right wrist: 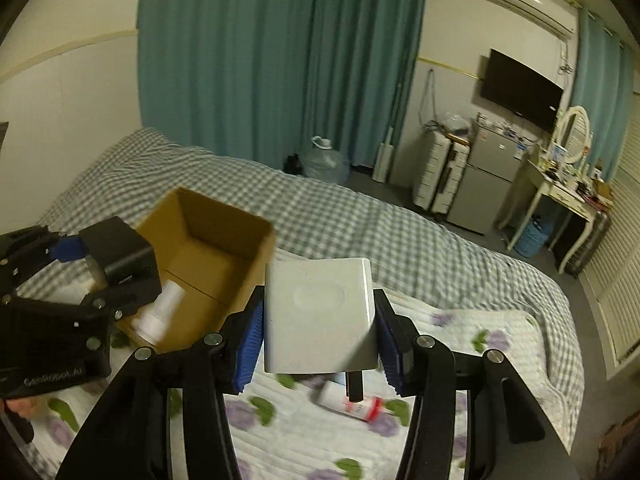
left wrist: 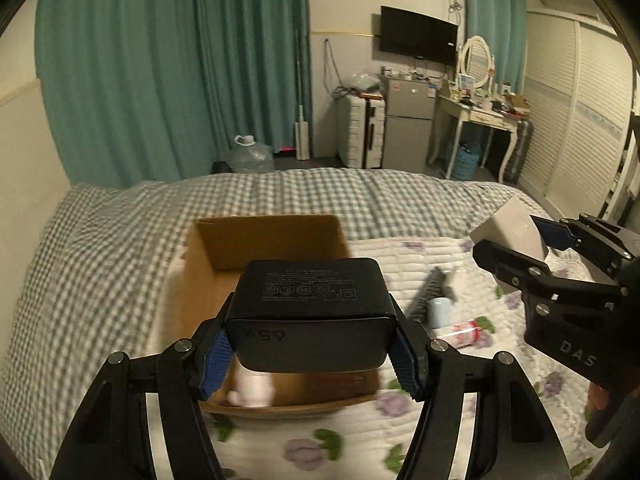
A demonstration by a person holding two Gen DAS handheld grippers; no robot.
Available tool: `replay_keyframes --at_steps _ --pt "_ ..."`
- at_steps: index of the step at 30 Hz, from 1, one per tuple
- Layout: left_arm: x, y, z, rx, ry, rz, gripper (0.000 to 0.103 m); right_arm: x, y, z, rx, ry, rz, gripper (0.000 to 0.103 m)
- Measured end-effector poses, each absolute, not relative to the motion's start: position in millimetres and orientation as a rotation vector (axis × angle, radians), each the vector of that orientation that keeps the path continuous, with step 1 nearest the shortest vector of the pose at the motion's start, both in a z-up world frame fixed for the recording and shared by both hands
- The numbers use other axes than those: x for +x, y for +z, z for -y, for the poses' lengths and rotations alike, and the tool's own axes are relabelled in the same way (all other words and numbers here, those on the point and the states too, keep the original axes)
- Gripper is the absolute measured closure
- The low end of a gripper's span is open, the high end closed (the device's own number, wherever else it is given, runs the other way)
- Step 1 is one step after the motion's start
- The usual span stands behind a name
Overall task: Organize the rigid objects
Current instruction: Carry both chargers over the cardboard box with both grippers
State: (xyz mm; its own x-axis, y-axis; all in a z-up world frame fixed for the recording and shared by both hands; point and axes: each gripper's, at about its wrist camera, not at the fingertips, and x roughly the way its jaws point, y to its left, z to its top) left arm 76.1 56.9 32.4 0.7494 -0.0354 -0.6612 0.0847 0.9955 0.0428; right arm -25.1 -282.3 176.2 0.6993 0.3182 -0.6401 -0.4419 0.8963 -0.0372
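Observation:
My left gripper (left wrist: 310, 350) is shut on a black power adapter (left wrist: 310, 312) and holds it above the open cardboard box (left wrist: 264, 240) on the bed. A white bottle (left wrist: 254, 390) lies inside the box. My right gripper (right wrist: 318, 344) is shut on a white plug-in charger (right wrist: 320, 316), held above the floral quilt to the right of the box (right wrist: 208, 248). A red-capped white bottle (right wrist: 352, 402) lies on the quilt below it. In the left wrist view a dark comb (left wrist: 430, 288) and a pale blue small container (left wrist: 440, 310) lie right of the box.
The bed has a grey checked cover (left wrist: 100, 260) and a floral quilt (right wrist: 460, 340). Teal curtains, a water jug (left wrist: 252, 154), a white suitcase, a small fridge and a dressing table (left wrist: 476, 120) stand beyond the bed.

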Motion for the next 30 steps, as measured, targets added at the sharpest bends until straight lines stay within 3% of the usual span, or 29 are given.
replay_keyframes --at_steps 9,30 --pt "97.4 -1.3 -106.1 0.023 -0.056 -0.755 0.036 -3.7 155.0 216.7 -0.230 0.513 -0.698 0.053" --pt "146.2 -60.2 -120.7 0.028 -0.042 -0.852 0.034 74.1 86.4 151.5 -0.201 0.621 -0.787 0.053"
